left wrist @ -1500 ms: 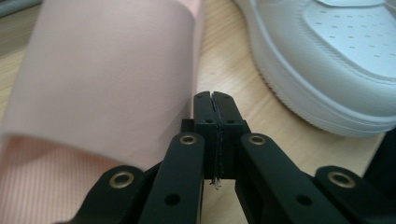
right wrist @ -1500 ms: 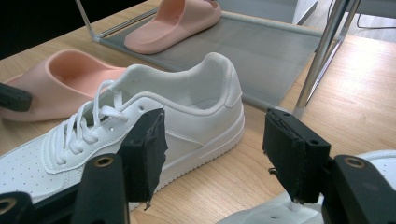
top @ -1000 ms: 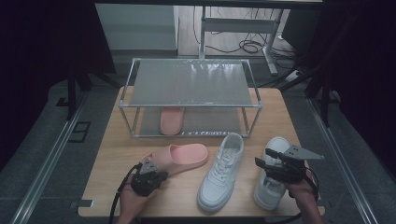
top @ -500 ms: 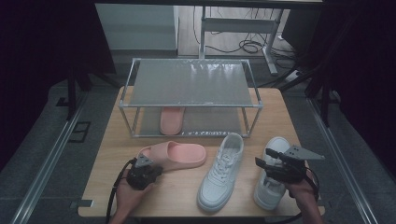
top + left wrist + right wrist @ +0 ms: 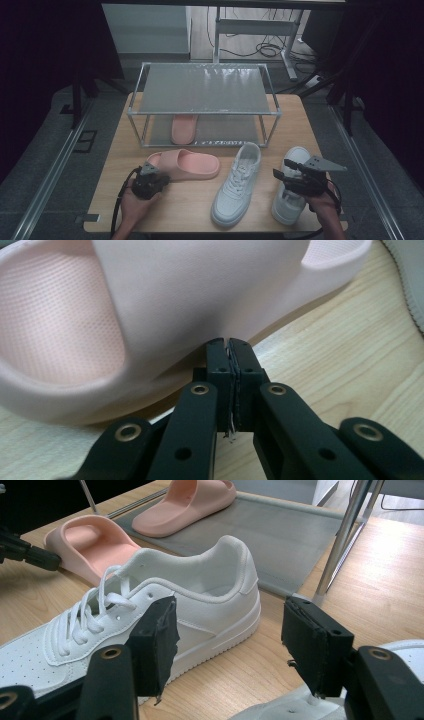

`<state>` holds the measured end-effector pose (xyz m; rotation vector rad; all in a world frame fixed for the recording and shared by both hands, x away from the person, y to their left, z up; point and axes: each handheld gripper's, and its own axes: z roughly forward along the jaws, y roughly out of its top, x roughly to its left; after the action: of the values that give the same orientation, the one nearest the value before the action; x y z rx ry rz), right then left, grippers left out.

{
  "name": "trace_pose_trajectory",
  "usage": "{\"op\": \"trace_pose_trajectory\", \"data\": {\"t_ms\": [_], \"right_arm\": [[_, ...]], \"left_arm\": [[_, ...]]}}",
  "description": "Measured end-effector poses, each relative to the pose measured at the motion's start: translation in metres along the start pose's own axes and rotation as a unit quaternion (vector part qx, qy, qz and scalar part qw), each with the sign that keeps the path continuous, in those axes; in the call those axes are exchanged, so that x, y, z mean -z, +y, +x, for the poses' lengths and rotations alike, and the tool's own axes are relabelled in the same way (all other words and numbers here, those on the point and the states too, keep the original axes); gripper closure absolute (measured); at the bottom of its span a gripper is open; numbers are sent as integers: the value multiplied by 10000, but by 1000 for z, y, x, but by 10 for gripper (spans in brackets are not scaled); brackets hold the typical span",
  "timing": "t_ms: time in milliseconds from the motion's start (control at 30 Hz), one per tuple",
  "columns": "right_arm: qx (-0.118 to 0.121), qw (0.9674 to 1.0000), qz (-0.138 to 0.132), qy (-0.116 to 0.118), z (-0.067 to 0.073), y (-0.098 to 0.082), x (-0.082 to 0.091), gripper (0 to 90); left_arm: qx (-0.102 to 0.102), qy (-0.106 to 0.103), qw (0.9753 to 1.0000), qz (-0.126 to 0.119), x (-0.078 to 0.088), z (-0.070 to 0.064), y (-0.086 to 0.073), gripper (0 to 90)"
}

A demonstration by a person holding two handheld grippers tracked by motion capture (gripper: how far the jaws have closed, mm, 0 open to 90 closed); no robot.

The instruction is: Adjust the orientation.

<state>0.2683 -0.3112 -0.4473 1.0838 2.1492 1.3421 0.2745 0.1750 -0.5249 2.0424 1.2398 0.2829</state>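
Pink slide sandal [image 5: 187,164] beside the left gripper's [image 5: 149,170] closed, empty jaws still needs racking beside its shelved mate [image 5: 183,128], while the right gripper [image 5: 283,176] gapes empty above two unshelved white sneakers [image 5: 235,185].

On the table [image 5: 200,200] a 2-tier rack [image 5: 205,90] stands at the far side, with 1 slide [image 5: 183,127] on its lower shelf. Before the rack lies a second slide [image 5: 187,164], to its right a sneaker [image 5: 237,182], and right of that another sneaker [image 5: 290,192]. The left gripper [image 5: 150,175] sits at the near slide's left end, the right gripper [image 5: 287,176] over the rightmost sneaker.
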Motion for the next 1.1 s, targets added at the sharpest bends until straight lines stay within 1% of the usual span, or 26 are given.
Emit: {"op": "trace_pose_trajectory", "data": {"t_ms": [133, 233, 300, 333, 433, 533, 600, 700, 800, 833, 900, 967, 1100], "right_arm": [[1, 10000, 1, 1, 0, 0, 0, 396], [-5, 10000, -3, -2, 0, 0, 0, 397], [-3, 10000, -6, -3, 0, 0, 0, 397], [-4, 10000, -7, -4, 0, 0, 0, 397], [-7, 10000, 14, 4, 0, 0, 0, 397], [10, 10000, 11, 16, 1, 0, -2, 397], [22, 10000, 16, 20, 1, 0, -2, 396], [3, 10000, 5, 12, 0, 0, -1, 396], [3, 10000, 4, 17, 0, 0, -1, 396], [4, 10000, 3, 21, 0, 0, -1, 396], [-6, 10000, 2, 24, 0, 0, -1, 396], [-9, 10000, 2, 20, -1, 0, 0, 397], [-31, 10000, -14, 16, -2, -1, 0, 397]], "left_arm": [[24, 51, 10000, 15, 0, 4, 2, 885], [8, 39, 10000, 18, 1, 3, 1, 883], [-44, -2, 10000, -32, 4, -2, 0, 884], [-101, -38, 9999, -70, 6, -7, 1, 884], [-258, -92, 9995, -178, 11, -18, 7, 885], [-468, -157, 9984, -282, 16, -29, 22, 887], [-623, -206, 9973, -331, 16, -37, 36, 888], [-751, -262, 9962, -368, 12, -46, 53, 887], [-810, -334, 9955, -349, 0, -52, 76, 887], [-814, -359, 9955, -336, -3, -53, 80, 888], [-871, -364, 9952, -247, -14, -58, 93, 889], [-929, -358, 9949, -140, -24, -61, 103, 889], [-920, -386, 9950, 5, -40, -64, 117, 889]]}}
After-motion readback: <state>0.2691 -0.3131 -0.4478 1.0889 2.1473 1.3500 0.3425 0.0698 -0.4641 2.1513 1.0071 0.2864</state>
